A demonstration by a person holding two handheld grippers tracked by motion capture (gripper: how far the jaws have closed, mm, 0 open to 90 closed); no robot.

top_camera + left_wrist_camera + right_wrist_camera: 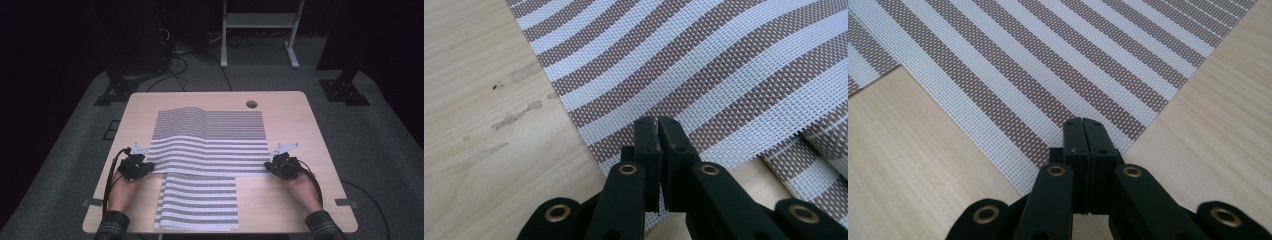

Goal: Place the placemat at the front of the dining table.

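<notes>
Left gripper (658,121) has its jaws pinched together on the near left corner of the striped mat (704,65); the weave passes between the pads and out below them in the left gripper view. Right gripper (1083,121) is likewise clamped, on the near right corner of the same mat (1048,65), the corner edge running under its jaws. From each set of jaws the mat stretches away and inward, so the grippers face it from opposite ends of its near edge, each hand as close as the other. In the high view the left gripper (136,165) and right gripper (283,164) hold that edge across the table (310,125), the mat (210,137) lying wider side to side than front to back, stripes parallel to the held edge. Its far part shows a ripple left of centre, so it isn't lying fully flat. A second striped mat (199,202) lies nearer the person, its far end tucked under the held edge between the hands. Likely next move: shift the held mat as one sheet, both hands travelling together to keep the edge taut and square.
</notes>
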